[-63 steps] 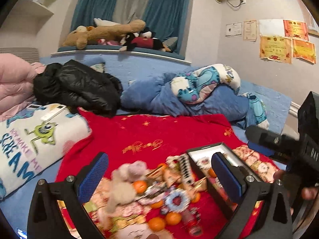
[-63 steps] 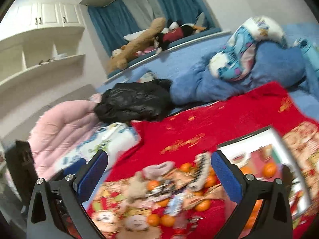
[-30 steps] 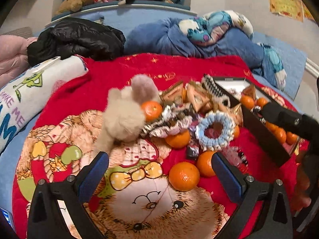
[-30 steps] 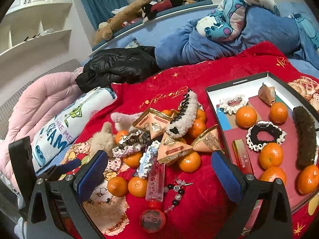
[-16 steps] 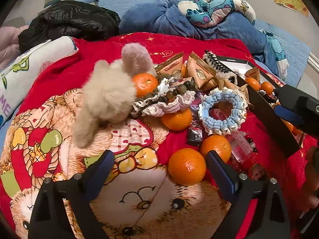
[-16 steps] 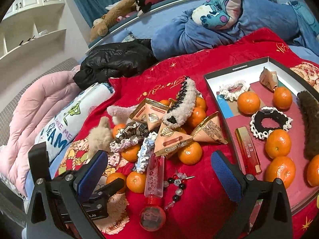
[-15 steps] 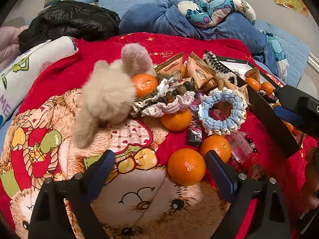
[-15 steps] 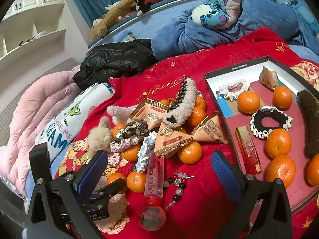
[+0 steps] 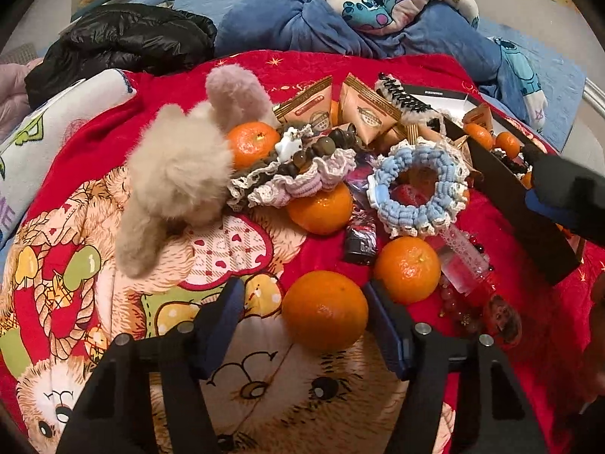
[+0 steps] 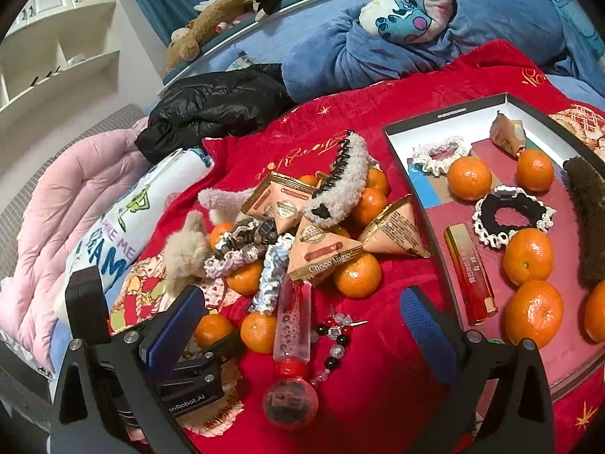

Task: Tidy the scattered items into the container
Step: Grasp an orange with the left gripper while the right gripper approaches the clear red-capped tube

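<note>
A pile of tangerines, scrunchies, triangular snack packs, hair claws and a clear bottle [image 10: 292,314] lies on a red blanket. My left gripper [image 9: 302,312] is open, its pads on either side of the nearest tangerine [image 9: 324,309], the right pad almost touching it. That tangerine shows in the right wrist view [image 10: 213,330] too. My right gripper [image 10: 298,325] is open and empty above the bottle and a bead string [image 10: 334,335]. The black box [image 10: 446,111] at the right holds several tangerines, scrunchies, a red tube and a brown claw.
A beige fluffy toy [image 9: 177,178] lies left of the pile. A blue scrunchie [image 9: 418,189] and another tangerine [image 9: 407,268] lie right of the left gripper. A black jacket [image 10: 215,104], blue bedding and a pink quilt [image 10: 56,196] surround the blanket.
My left gripper has dropped towards the pile and narrowed its jaws around the nearest tangerine. The right gripper has come slightly lower and stays wide open.
</note>
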`<state>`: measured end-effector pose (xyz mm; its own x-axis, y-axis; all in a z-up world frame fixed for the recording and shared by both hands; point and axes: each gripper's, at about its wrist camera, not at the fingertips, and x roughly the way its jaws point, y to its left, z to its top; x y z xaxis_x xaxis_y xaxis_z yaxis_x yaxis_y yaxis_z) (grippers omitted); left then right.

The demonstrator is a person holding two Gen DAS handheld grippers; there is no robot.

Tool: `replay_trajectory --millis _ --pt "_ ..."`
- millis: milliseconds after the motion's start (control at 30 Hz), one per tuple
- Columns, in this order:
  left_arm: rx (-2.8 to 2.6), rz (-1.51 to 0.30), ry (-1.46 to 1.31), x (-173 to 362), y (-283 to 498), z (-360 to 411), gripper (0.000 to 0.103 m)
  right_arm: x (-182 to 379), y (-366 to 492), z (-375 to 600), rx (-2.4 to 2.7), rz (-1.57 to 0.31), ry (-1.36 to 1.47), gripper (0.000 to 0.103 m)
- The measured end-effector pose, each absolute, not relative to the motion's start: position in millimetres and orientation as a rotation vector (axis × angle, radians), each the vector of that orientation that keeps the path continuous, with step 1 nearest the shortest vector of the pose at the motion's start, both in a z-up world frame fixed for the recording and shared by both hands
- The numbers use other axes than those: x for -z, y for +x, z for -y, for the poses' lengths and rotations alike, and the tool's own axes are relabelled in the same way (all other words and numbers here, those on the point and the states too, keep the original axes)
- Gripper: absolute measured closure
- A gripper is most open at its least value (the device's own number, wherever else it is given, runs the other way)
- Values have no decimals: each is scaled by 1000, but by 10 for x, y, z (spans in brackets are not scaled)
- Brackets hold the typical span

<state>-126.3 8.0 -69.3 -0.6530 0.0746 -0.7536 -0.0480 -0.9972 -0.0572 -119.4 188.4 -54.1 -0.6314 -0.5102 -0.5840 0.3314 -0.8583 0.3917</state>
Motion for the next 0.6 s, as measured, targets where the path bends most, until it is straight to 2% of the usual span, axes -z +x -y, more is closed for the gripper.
replay_trajectory --millis 67,167,300,367,500,600 --pt "-2807 56 -1277 684 -1267 -70 41 566 -1189 -1886 2460 324 994 0" --pt "-2840 87 -1262 665 -1250 -44 63 614 -1174 -1869 2492 274 996 0" --pt "-2878 172 -1242 643 -1218 54 63 639 -1116 -1777 2516 159 984 0" --pt "-2894 187 -1231 626 -1206 78 64 659 -1103 -1757 2489 157 987 0" --pt "-2902 230 -1197 578 -1178 125 64 672 -1075 -1707 2451 129 978 7" --pt "-2906 262 -1141 519 -1118 166 64 644 -1037 -1671 2439 114 951 7"
